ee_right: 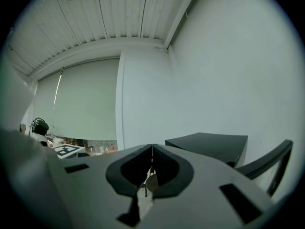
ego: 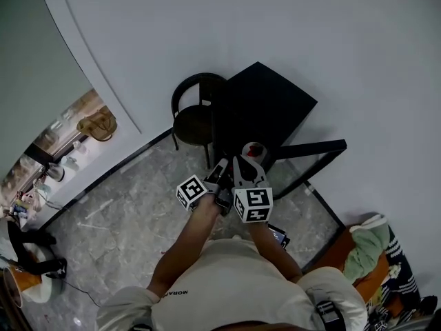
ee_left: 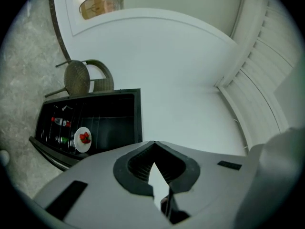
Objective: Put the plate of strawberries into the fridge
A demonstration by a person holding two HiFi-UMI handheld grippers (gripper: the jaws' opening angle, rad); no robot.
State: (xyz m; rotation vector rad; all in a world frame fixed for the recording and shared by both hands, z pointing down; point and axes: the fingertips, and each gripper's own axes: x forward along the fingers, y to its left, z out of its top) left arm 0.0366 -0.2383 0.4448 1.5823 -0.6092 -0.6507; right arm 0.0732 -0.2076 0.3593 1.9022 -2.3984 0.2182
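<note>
Plate of strawberries [ee_left: 82, 140], 9 o'clock inside fridge [ee_left: 109, 123]: prob. light, stiff, slick, breakable; grip rim. Left tongs [ee_left: 153, 162], right tongs [ee_right: 152, 148] clenched, empty.

Pale cream short-sleeved t-shirt [ego: 227, 281], tiny dark lettering [ego: 176, 294] on its left sleeve. Ahead of the t-shirt, left gripper [ee_left: 153, 143] and right gripper [ee_right: 152, 147] are grey with ribbed dark pads, each carrying a white cube [ego: 253, 204] with black square markers.
</note>
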